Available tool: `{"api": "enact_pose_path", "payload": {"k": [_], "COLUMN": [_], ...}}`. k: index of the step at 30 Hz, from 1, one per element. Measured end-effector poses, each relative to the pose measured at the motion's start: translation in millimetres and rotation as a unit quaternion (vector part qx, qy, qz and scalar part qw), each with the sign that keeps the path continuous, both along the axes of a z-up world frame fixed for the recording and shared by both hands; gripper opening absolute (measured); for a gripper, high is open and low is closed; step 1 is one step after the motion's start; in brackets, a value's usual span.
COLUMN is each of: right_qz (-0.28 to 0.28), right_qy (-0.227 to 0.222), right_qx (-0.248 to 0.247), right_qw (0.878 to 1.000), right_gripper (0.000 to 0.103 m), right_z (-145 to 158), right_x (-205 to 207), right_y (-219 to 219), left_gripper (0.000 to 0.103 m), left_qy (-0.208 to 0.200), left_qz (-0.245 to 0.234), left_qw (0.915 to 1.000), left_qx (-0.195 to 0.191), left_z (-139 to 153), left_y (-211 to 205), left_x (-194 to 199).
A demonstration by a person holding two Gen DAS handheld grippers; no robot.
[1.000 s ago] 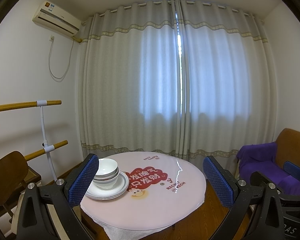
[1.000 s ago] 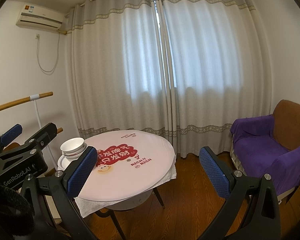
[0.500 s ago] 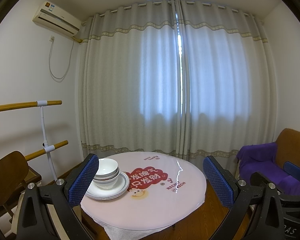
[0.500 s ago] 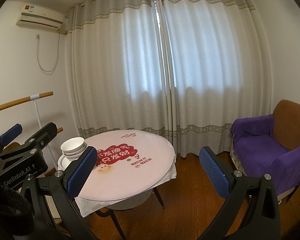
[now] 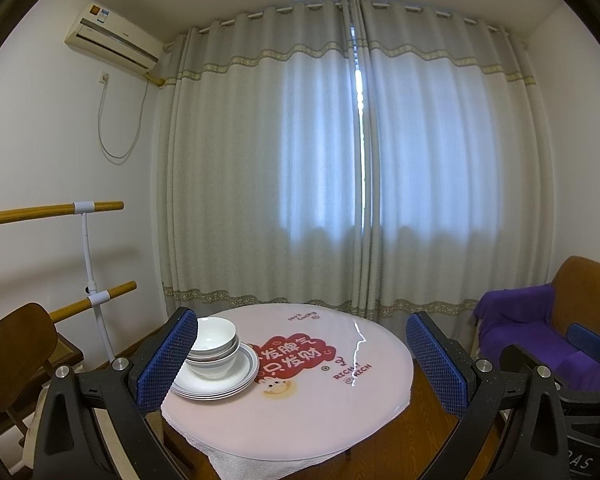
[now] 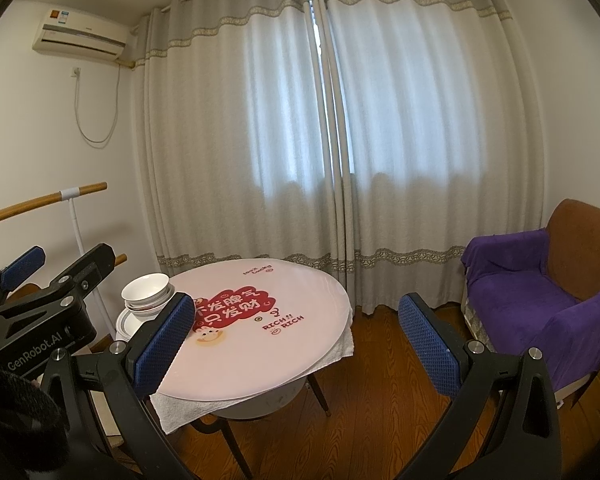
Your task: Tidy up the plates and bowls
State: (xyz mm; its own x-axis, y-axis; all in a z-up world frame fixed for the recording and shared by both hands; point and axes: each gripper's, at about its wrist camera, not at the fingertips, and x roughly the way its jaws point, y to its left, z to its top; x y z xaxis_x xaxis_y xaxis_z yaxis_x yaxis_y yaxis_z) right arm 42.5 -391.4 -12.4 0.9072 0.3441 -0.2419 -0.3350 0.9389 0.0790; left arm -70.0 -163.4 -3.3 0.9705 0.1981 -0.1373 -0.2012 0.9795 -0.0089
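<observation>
Both grippers hang in the air short of the round worktop point(image 5: 340, 412), each spread wide with nothing between its blue pads. From its own camera, the left gripper point(image 5: 300, 354) frames most of the worktop between its fingers; its left pad point(image 5: 168, 356) overlaps, in the picture, the near-left edge of the stacked dishes but is not touching them. The right gripper point(image 6: 296, 340) is open just as far, with its left pad point(image 6: 164, 344) in front of the worktop's near-left rim and its right pad point(image 6: 428, 344) over the wooden floor point(image 6: 380, 380).

Taking the worktop as the landmark: the bowls point(image 5: 214, 340) sit nested in a short stack on its left part, resting on top of a pile of white plates point(image 5: 240, 376) with grey rims. Bowls and plates together form one tower beside the red printed patch point(image 5: 296, 354) at the worktop's middle; the rest of the pink surface is bare and glossy. A white cloth point(image 6: 340, 346) peeks out from under the worktop's edge.

Left of the worktop stand a wooden chair point(image 5: 16, 352) and a white rack with two wooden rails point(image 5: 52, 210). Behind the worktop, pale grey curtains point(image 5: 352, 160) cover the window, and an air conditioner point(image 5: 112, 42) is mounted high on the wall to their left. Right of the worktop is a brown armchair draped with a purple throw point(image 6: 516, 292).

In the right camera the left gripper's black body shows at the left edge, near the stack.
</observation>
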Motion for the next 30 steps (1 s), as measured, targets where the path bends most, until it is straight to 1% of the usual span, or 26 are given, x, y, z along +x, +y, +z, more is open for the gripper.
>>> {"api": "enact_pose_path", "payload": {"k": [30], "right_qz": [0.0], "right_qy": [0.0], "right_qx": [0.0], "right_qw": [1.0], "right_gripper": [0.103], "right_z": [0.9], "right_x": [0.3], "right_y": [-0.8], "left_gripper": [0.102], "left_qy": [-0.001], "left_qz": [-0.003], "left_qw": [1.0], "left_qx": [0.003], "left_z": [-1.7], "left_y": [3.8], "left_x": [-0.3]}}
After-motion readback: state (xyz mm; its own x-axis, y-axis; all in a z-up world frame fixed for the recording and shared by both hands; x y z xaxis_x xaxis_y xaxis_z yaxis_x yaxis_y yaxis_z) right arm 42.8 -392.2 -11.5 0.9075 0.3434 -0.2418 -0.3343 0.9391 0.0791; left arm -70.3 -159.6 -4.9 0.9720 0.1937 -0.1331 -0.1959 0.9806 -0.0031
